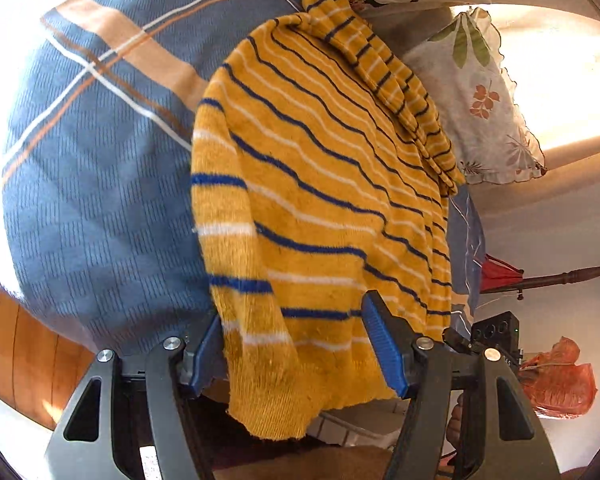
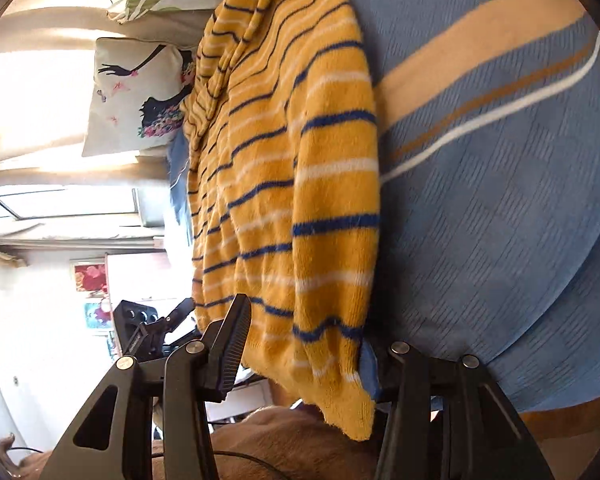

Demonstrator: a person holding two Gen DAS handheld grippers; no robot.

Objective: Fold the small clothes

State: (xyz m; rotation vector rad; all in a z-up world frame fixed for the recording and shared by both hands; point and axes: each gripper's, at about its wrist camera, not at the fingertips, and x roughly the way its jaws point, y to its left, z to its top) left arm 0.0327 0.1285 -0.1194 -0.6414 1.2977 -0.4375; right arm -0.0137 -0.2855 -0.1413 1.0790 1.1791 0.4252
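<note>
In the left wrist view, the yellow striped sweater point(image 1: 320, 184) filled the middle of the frame, lying on the blue plaid bedspread point(image 1: 100, 180). Its hem hung at the bottom centre between the blue pads of the left gripper point(image 1: 300, 344). The jaws stood wide, with cloth draped between them rather than pinched. The garment's long axis ran from the bottom centre to the top centre, where the bunched sleeve or collar end lay near the floral pillow point(image 1: 480, 92).

In the right wrist view, the sweater point(image 2: 300, 184) again ran from bottom centre to top centre, hem nearest the camera. The right gripper point(image 2: 308, 356) also stood wide around the hem, not clamped. To fold well, both grippers should probably close on matching hem corners and lift evenly, keeping the stripes aligned.
</note>
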